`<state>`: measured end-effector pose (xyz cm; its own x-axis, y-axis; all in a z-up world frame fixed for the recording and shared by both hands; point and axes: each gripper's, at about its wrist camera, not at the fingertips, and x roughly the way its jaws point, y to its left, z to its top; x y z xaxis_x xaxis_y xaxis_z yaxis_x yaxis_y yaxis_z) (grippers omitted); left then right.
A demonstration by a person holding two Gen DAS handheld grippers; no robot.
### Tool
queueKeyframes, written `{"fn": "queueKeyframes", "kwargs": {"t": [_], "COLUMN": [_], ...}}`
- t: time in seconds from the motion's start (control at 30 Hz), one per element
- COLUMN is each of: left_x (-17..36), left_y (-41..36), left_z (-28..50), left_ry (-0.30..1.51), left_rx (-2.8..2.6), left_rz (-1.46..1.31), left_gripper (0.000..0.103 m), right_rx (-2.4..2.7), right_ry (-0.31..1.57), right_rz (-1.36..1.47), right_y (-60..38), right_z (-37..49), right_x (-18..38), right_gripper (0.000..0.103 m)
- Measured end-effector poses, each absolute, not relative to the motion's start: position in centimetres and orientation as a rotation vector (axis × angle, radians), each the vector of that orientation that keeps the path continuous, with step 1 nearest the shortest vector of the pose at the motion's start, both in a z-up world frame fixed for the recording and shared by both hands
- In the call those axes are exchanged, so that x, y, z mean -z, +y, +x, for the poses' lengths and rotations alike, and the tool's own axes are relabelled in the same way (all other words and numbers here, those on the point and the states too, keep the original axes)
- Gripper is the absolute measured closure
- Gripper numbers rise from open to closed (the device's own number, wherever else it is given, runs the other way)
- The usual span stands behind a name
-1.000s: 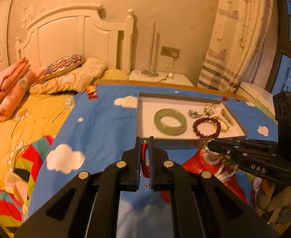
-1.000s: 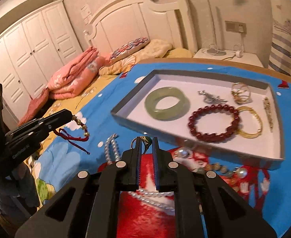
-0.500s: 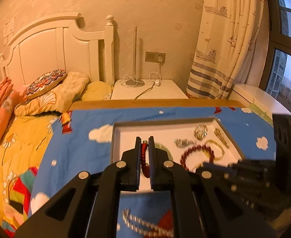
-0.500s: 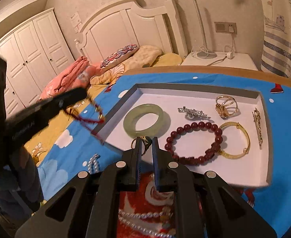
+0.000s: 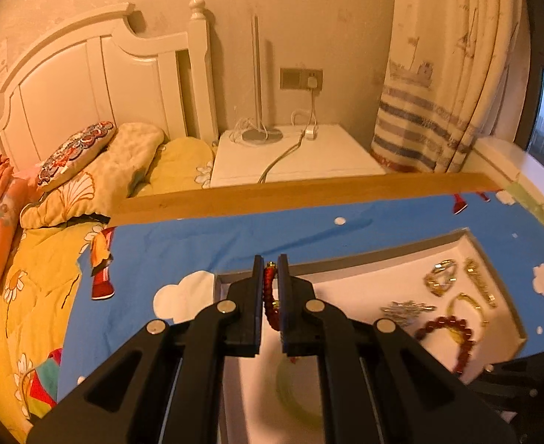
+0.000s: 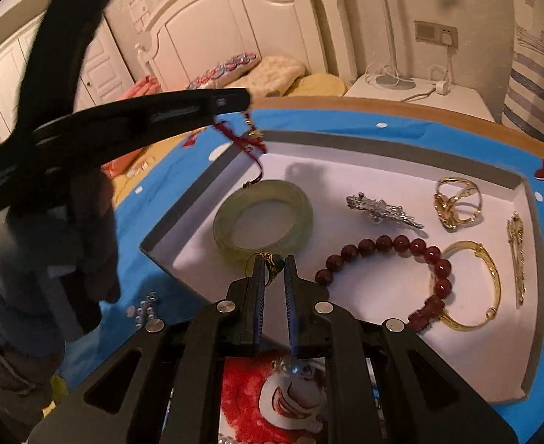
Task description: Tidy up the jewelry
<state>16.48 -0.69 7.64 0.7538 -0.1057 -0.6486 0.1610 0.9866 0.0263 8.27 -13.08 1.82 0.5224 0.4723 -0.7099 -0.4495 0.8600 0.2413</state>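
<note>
a shallow white cardboard tray with a grey rim (image 6: 523, 199) sits on a blue cloud-print cloth (image 5: 197, 244) spread over the table, and both hand-held grippers now converge on it. the left hand-held gripper (image 5: 270, 270), which a second ago hung over the cloth short of the tray, has swept across to the tray's near-left corner, clenched on a red cord bracelet with small gold beads (image 6: 247, 140) that dangles above the tray floor, just beside the pale green jade bangle (image 6: 262, 218). the right hand-held gripper (image 6: 272, 272) has edged forward to the tray's front wall, its jaws grasping a small gold ring with a dark stone (image 6: 270, 262). inside the tray already lie the bangle, a dark red bead bracelet (image 6: 390, 244), a silver brooch (image 6: 383, 209), a gold bangle (image 6: 490, 266), a gold filigree ring (image 6: 455, 203) and a slim gold pin (image 6: 516, 255) along the right wall. a pearl strand (image 6: 144, 305) remains on the cloth outside the tray's left side. with both pieces now over or at the tray, releasing them looks to be the next step, with loose items left to collect.
</note>
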Motion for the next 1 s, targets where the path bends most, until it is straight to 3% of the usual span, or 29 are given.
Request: {"fn": "queueKeyframes", "kwargs": {"t": [0.33, 0.4, 0.47, 0.5, 0.57, 0.63, 0.77, 0.87, 1.0], "left_x": [-4.3, -4.3, -4.4, -4.6, -5.0, -5.6, -7.1, -8.1, -9.2], "left_y": [0.2, 0.6, 1.0, 1.1, 1.2, 1.5, 2.5, 3.7, 5.3], "left_z": [19.5, 19.7, 19.4, 19.2, 18.5, 17.6, 15.2, 13.1, 10.1], "left_ry": [0.821, 0.833, 0.823, 0.815, 0.804, 0.790, 0.759, 0.729, 0.714], "left_rx": [0.121, 0.111, 0.112, 0.109, 0.109, 0.103, 0.059, 0.030, -0.011], "left_rz": [0.095, 0.087, 0.073, 0.069, 0.062, 0.056, 0.049, 0.027, -0.018], "left_gripper": [0.095, 0.080, 0.050, 0.045, 0.033, 0.025, 0.018, 0.010, 0.010], "right_rx": [-0.529, -0.531, -0.532, -0.532, -0.537, -0.549, -0.550, -0.528, -0.498], "right_ry": [0.938, 0.941, 0.945, 0.946, 0.951, 0.942, 0.890, 0.852, 0.805], "right_rz": [-0.036, -0.026, -0.016, -0.015, -0.020, -0.021, -0.013, 0.002, 0.065], "right_y": [-11.8, -12.0, -12.1, -12.3, -12.3, -12.3, -13.1, -14.3, -17.1], "right_z": [9.6, 9.8, 9.8, 10.0, 10.1, 9.5, 7.9, 6.8, 5.4], "right_x": [-1.0, -1.0, -1.0, -0.9, -1.1, -1.8, -3.9, -5.1, -6.3], "right_gripper": [0.090, 0.090, 0.087, 0.085, 0.063, 0.053, 0.053, 0.047, 0.047]}}
